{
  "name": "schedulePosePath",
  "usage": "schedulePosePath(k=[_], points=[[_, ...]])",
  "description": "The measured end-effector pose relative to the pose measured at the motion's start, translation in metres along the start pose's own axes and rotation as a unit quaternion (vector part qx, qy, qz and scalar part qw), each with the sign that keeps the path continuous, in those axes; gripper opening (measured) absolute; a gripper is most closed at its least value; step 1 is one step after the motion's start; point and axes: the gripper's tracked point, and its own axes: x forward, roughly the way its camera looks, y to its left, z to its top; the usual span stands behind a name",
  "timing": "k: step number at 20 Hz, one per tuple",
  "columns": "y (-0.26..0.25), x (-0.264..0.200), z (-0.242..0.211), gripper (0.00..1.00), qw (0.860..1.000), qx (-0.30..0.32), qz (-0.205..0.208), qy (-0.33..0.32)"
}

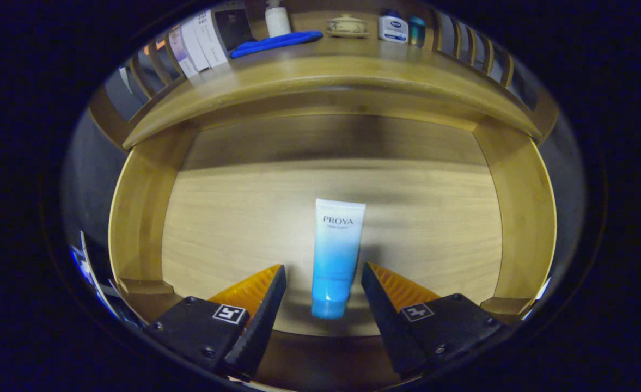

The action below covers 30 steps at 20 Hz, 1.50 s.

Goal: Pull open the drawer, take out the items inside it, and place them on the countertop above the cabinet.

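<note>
The wooden drawer (140, 218) stands pulled open below me, its pale floor in full sight. A white-to-blue cosmetic tube (335, 256) lies flat on that floor, cap end towards me. My gripper (324, 269) is open and hangs over the drawer's front part. The tube's lower half lies between the two fingers, with a gap on each side, and neither finger touches it. The countertop (320, 71) of the cabinet runs across above the drawer's back wall.
On the countertop stand a white pump bottle (277, 19), a flat blue object (276, 42), a lidded ceramic cup on a saucer (347, 25), a white-and-blue bottle (392, 28), a small teal bottle (416, 30) and white boxes (200, 41). Slatted wooden rails (470, 51) flank it.
</note>
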Motion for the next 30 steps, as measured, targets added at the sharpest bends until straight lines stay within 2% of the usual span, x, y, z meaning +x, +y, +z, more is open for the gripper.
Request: schedulePosePath(k=[3,4,7,9,15,17,22,30], points=[[-0.003,0.009,-0.004,0.82,1.0,0.005,-0.008,0.023],[-0.004,0.011,-0.005,0.75,0.999,0.006,-0.014,0.029],[-0.009,0.012,-0.002,0.67,0.999,0.011,-0.025,0.024],[-0.011,0.014,-0.001,0.56,0.999,0.014,-0.029,0.027],[-0.015,0.003,-0.003,0.42,0.999,0.03,-0.034,0.013],[-0.014,-0.007,0.003,0.42,0.999,0.018,-0.042,-0.013],[-0.005,-0.046,0.009,0.42,0.999,0.014,-0.016,-0.045],[0.002,-0.099,0.038,0.42,0.995,0.0,-0.009,-0.104]])
